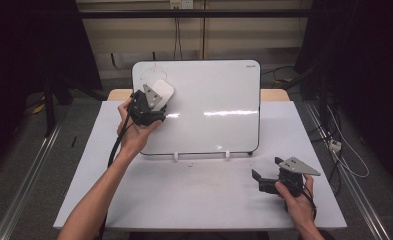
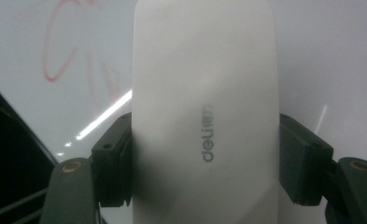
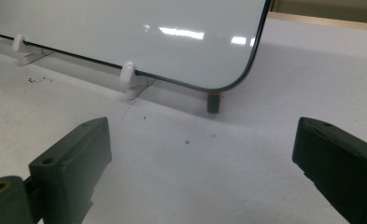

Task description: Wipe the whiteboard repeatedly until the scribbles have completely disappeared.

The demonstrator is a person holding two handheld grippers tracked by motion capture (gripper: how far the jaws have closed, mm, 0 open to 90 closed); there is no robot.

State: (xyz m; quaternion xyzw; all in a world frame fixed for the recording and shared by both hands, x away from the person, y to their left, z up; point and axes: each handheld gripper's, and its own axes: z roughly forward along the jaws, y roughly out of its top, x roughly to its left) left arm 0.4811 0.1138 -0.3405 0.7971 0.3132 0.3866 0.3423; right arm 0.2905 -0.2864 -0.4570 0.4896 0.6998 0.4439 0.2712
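The left gripper [image 1: 156, 97], forearm stretched forward, pinches a white eraser [image 2: 204, 116] against the whiteboard [image 1: 214, 100], while the right gripper [image 1: 264, 181] rests spread on the worktop [image 1: 184, 195].

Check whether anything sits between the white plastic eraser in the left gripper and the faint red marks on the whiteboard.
Nothing visible does. The left gripper is shut on the white plastic eraser, and the glossy whiteboard is bare between the eraser's tip and the faint red marks, which lie just up and left of it in the left gripper view.
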